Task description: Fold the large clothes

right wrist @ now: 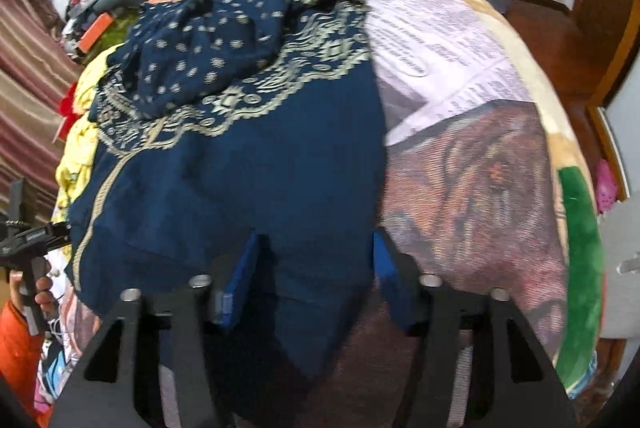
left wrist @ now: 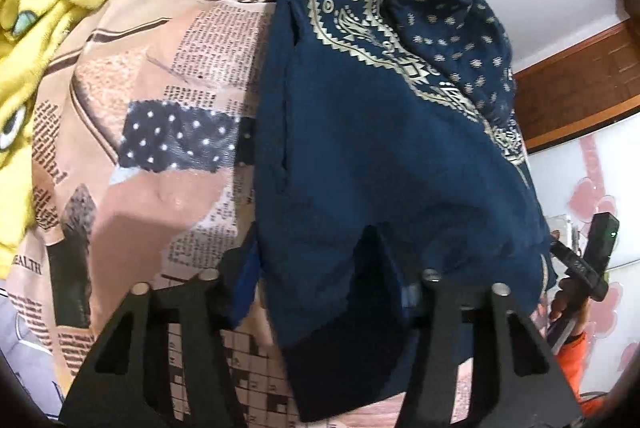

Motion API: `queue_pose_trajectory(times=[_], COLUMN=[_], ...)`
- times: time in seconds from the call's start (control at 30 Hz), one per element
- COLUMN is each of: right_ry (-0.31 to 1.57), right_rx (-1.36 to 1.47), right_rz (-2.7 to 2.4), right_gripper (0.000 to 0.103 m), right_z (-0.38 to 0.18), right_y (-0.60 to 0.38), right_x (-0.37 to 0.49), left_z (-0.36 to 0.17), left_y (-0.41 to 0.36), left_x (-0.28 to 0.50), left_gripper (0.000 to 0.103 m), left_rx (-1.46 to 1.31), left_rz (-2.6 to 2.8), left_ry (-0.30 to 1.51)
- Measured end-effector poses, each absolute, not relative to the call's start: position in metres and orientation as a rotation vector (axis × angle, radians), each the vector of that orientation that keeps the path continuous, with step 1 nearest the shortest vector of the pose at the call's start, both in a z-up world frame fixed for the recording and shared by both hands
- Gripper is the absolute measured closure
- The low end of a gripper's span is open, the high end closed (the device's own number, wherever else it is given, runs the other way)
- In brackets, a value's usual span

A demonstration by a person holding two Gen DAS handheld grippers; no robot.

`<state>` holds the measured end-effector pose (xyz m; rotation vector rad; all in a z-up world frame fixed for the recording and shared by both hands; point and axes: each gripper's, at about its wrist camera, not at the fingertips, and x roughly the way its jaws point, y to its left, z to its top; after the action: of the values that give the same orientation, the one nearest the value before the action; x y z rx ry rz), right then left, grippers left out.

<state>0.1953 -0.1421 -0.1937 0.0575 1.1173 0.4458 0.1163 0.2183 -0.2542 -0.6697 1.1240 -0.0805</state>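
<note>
Both claws: matte black angular finger frames with triangular cut-outs, silver pin heads on top of the linkages, blue pads on the inner finger faces. The left claw (left wrist: pixel 316 240) and right claw (right wrist: pixel 316 248) look identical in build. The hand (right wrist: pixel 38 290) just left of the right claw's frame wears an orange sleeve (right wrist: pixel 18 348); the other hand (left wrist: pixel 562 298), just right of the left claw's frame, shows orange sleeve too, on a black handle with a small green light.
</note>
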Motion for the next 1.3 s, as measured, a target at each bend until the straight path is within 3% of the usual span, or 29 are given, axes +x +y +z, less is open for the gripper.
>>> queue_pose_trajectory(times=[0.13, 0.17, 0.23, 0.53, 0.87, 1.07, 1.3], right_ry=[1.118, 1.118, 1.104, 0.939, 0.77, 0.765, 0.886], right_rx=[0.074, 0.071, 0.059, 0.074, 0.079, 0.127, 0.153], right_rz=[0.488, 0.496, 0.507, 0.535, 0.515, 0.448, 0.389], right_gripper=[0.086, 0.092, 0.094, 0.095, 0.096, 0.096, 0.096], right_z=[-0.192, -0.191, -0.187, -0.133, -0.077, -0.077, -0.128], right_y=[-0.134, -0.132, -0.129, -0.123, -0.1, -0.09, -0.08], right_x=[0.196, 0.198, 0.2, 0.224, 0.299, 0.368, 0.438], left_z=[-0.241, -0.235, -0.224, -0.145, -0.072, -0.076, -0.141], left_y=[0.207, 0.203, 0.196, 0.22, 0.245, 0.271, 0.299], left_x=[0.116, 0.119, 0.122, 0.148, 0.229, 0.29, 0.359], left_gripper=[0.089, 0.092, 0.095, 0.096, 0.097, 0.097, 0.097], left_rx=[-0.62, -0.587, -0.536, -0.481, -0.481, -0.525, -0.535], left_rz=[-0.111, -0.108, -0.1, -0.118, -0.111, -0.042, 0.093], left_ry=[1.108, 1.106, 1.087, 0.886, 0.68, 0.66, 0.789])
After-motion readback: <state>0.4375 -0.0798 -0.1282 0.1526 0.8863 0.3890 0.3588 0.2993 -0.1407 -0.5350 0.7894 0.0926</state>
